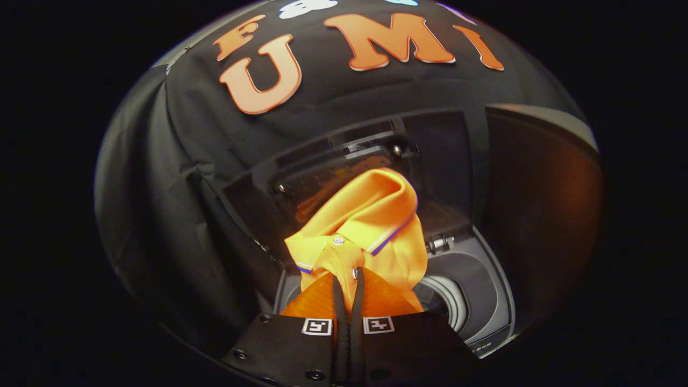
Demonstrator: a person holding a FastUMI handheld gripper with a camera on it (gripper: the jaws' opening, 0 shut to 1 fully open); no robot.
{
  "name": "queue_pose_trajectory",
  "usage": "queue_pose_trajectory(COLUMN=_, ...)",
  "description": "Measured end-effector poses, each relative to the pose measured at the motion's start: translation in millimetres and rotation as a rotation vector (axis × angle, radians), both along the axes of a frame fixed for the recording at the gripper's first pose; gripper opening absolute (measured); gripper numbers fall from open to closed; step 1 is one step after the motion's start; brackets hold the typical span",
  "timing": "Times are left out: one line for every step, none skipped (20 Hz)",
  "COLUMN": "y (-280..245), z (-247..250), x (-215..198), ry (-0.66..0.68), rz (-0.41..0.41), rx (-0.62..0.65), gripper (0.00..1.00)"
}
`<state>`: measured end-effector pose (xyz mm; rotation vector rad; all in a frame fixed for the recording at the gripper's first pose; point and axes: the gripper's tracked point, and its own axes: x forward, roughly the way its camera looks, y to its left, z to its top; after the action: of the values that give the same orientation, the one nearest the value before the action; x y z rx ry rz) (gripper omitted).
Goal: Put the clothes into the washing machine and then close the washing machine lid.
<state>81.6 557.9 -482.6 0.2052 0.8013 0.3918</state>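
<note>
One orange shirt (371, 226) in hand-held gripper (348, 279), above open washing machine (484, 301)

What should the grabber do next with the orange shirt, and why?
Probably lower the orange polo shirt a little further toward the washing machine's drum opening before letting go. The gripper has its jaws closed on the fabric near the collar, and the shirt hangs above the open machine, its lid standing raised behind. Releasing now might leave cloth draped over the rim.

orange shirt (371, 215) soft knit cloth; washing machine (486, 301) smooth grey plastic; lid (333, 172) glossy
</note>
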Motion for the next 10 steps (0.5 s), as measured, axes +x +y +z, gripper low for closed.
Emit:
queue_pose_trajectory(y=1.7, z=-20.5, x=1.7, ry=0.032, rz=-0.009, rx=-0.011, gripper=0.08)
queue_pose_trajectory(y=5.1, z=-35.2, x=3.5, ry=0.060, rz=-0.013, rx=-0.013, gripper=0.07)
queue_pose_trajectory(y=8.3, z=-48.9, x=4.8, ry=0.080, rz=-0.020, rx=-0.018, gripper=0.07)
queue_pose_trajectory(y=9.4, z=-61.2, x=6.3, ry=0.097, rz=-0.022, rx=-0.027, gripper=0.08)
queue_pose_trajectory(y=9.9, z=-72.9, x=9.1, ry=0.114, rz=-0.021, rx=-0.040, gripper=0.08)
queue_pose_trajectory(y=9.8, z=-83.9, x=10.6, ry=0.134, rz=-0.018, rx=-0.051, gripper=0.07)
queue_pose_trajectory(y=11.0, z=-95.2, x=12.7, ry=0.151, rz=-0.016, rx=-0.063, gripper=0.08)
queue_pose_trajectory(y=12.4, z=-105.6, x=14.2, ry=0.169, rz=-0.012, rx=-0.078, gripper=0.07)
queue_pose_trajectory(y=13.1, z=-110.5, x=13.4, ry=0.185, rz=-0.005, rx=-0.092, gripper=0.08)
queue_pose_trajectory(y=13.9, z=-120.2, x=11.6, ry=0.205, rz=0.004, rx=-0.116, gripper=0.07)
